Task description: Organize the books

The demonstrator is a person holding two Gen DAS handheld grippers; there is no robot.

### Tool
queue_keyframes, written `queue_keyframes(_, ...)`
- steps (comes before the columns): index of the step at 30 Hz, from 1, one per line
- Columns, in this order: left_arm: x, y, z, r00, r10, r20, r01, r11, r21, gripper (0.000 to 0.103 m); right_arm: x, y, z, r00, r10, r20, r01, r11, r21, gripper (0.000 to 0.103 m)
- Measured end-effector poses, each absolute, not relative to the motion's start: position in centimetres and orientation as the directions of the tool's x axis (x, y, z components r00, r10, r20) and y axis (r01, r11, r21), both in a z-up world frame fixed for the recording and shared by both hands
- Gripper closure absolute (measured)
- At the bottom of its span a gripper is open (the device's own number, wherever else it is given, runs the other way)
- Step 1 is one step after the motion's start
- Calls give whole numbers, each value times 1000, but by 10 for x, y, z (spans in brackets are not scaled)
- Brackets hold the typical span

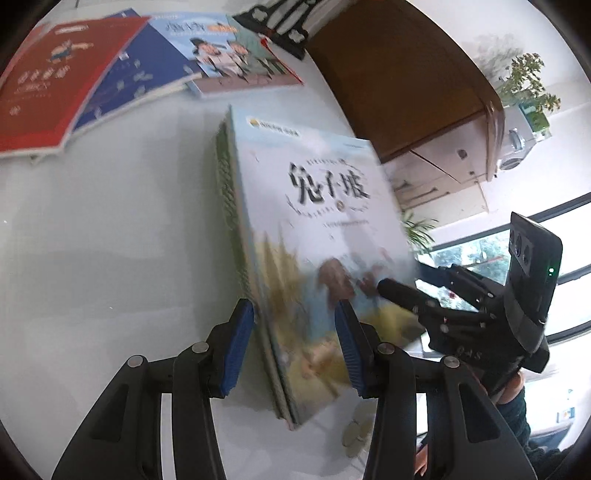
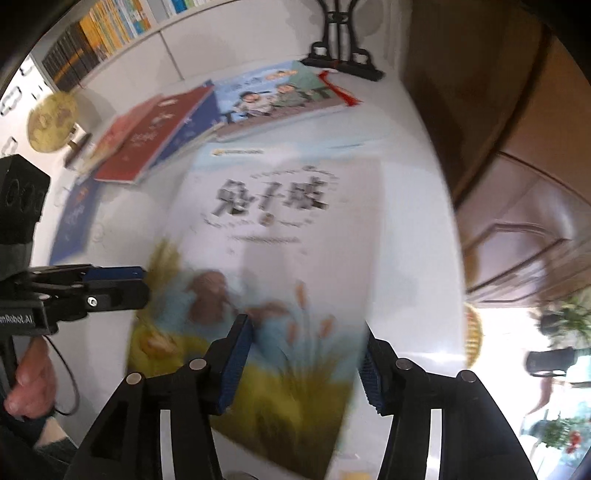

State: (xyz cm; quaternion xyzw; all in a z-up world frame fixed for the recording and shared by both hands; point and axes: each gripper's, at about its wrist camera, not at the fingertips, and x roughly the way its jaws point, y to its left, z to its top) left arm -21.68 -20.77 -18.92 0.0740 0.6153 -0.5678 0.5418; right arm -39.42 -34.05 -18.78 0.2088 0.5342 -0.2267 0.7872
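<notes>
The white bench (image 1: 92, 240) carries a fanned spread of books (image 1: 110, 74) at its far side, with a black stand (image 1: 284, 22) beyond them. Nearer, the pale picture book (image 1: 314, 229) is tipped up on its edge. The left gripper (image 1: 295, 343) straddles its lower spine, jaws narrow, though blur hides whether both pads press. The right gripper (image 2: 308, 354) hovers over the cover, jaws wide and gripping nothing. Best to steady the book upright before squaring it.

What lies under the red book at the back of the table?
A blue book pokes out from under the red book, with another pale edge below. What lies beneath their covered parts cannot be seen.
</notes>
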Motion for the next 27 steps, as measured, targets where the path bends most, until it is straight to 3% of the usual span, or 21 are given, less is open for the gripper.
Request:
queue_keyframes(13,-238,-211,-187,-369,-435,-822,743,393,-541,61,-409,-351,-153,344,-206,-916,636,769,66,50)
queue_keyframes(18,-196,-195,-191,-434,-480,-762,654,414,-633,61,-385,-346,-136,388,-224,-894,628,774,79,50)
queue_keyframes(25,-89,-140,-160,-259,-604,-754,666,454,-592,58,-277,-317,-116,553,-116,-825,504,835,220,50)
queue_keyframes(26,-73,-134,-157,-233,-612,-756,665,467,-583,52,-262,-312,-117,559,-102,-823,488,843,227,50)
queue_keyframes(27,-52,-125,-152,-194,-617,-763,663,491,-565,37,-235,-304,-119,564,-84,-821,464,855,231,50)
